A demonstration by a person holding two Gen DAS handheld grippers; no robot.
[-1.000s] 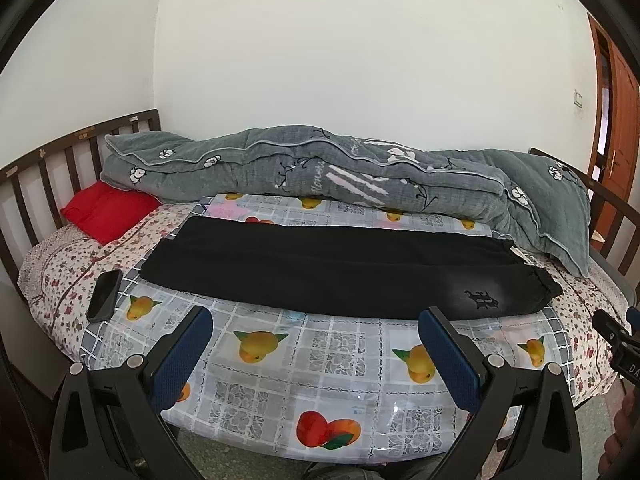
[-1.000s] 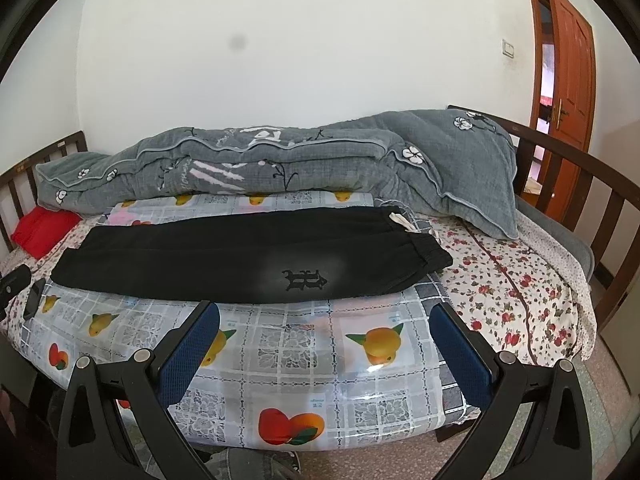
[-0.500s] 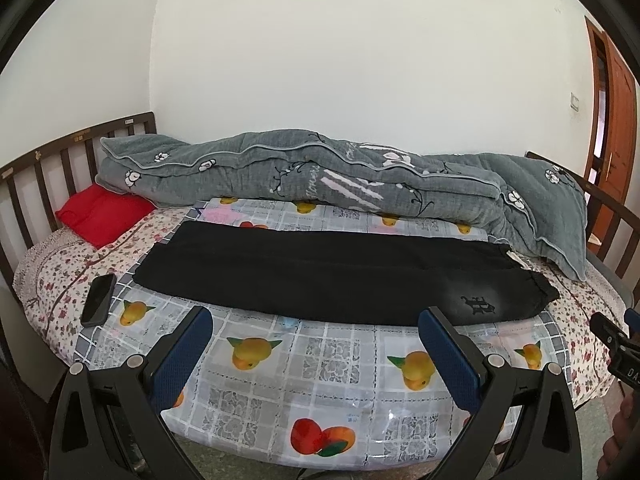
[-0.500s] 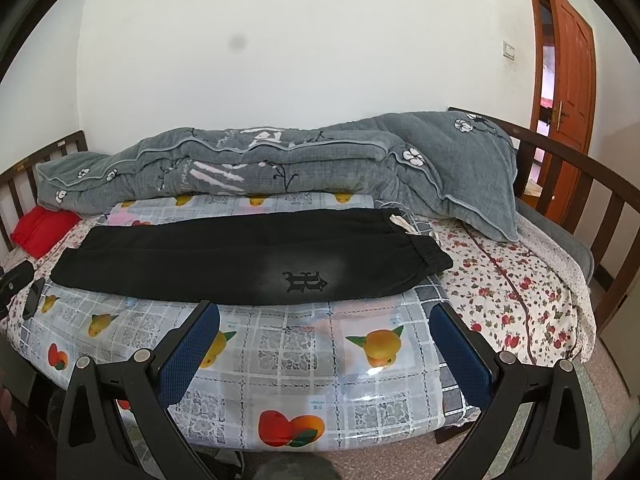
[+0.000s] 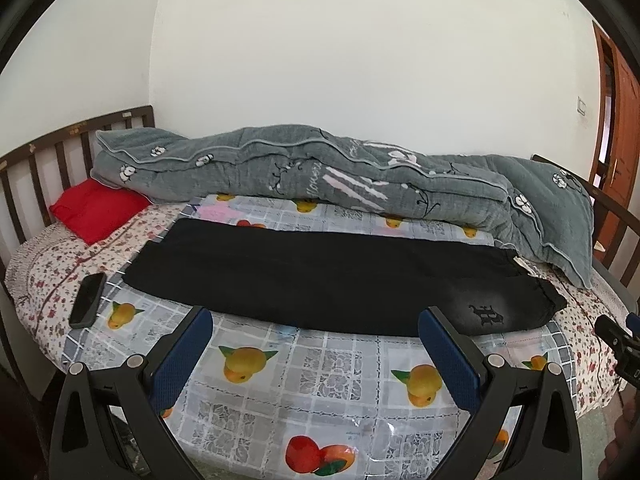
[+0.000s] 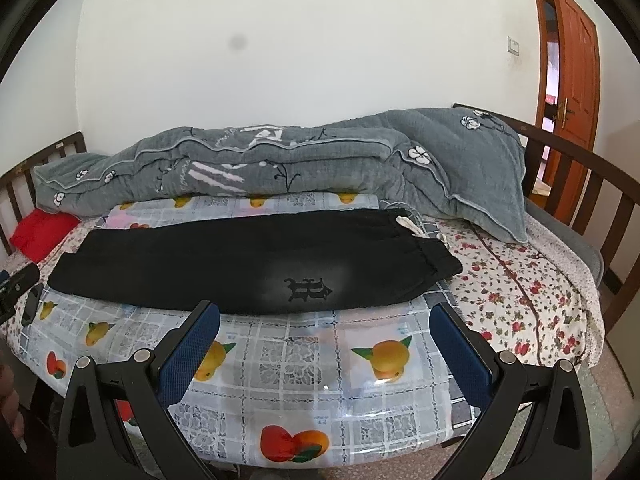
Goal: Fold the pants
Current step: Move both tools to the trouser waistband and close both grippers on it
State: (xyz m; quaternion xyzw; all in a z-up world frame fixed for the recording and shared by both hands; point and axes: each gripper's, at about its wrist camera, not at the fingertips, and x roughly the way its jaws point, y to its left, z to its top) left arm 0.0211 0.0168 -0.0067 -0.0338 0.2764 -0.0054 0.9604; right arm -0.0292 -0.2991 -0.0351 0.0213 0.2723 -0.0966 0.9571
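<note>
Nearby, phone (image 5: 87, 299) lies left of pants (image 5: 340, 276); both tongs (image 5: 316, 344) (image 6: 326, 338) wide open, empty.

near bed edge: bare cloth (image 5: 320, 364) | left: phone (image 5: 87, 300) (beside pants (image 5: 320, 276)) | back: quilt (image 5: 320, 176)

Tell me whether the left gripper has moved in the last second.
Yes. The left gripper has backed away and turned left: the pants look smaller and more wall shows.

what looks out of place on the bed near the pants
A black phone lies on the fruit-print plastic cover, just off the leg end of the black pants. The pants' white drawstring trails off the waistband. Nothing is spilled or damaged.
</note>
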